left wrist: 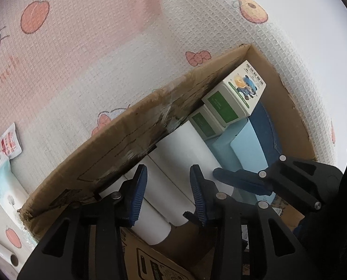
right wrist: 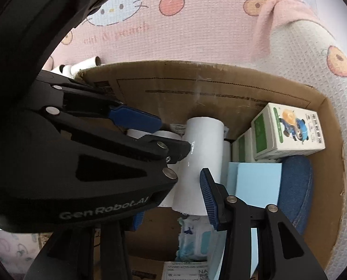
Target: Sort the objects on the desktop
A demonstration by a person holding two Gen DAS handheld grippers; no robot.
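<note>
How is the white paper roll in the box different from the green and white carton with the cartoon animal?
The white paper roll is round and plain; the cartoon carton is boxy, with green panels and a picture. The roll lies between the left gripper fingers; nothing grips the carton, which sits on other boxes. Both are inside the cardboard box.

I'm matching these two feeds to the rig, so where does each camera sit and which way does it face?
Left wrist: sits on the left gripper, looking down along its open fingers into the cardboard box at a white roll; the right gripper enters from the right.
Right wrist: sits on the right gripper, looking into the cardboard box at the white roll; the left gripper crosses from the left.
Shared: box, roll, the green and white carton, pink cloth.
</note>
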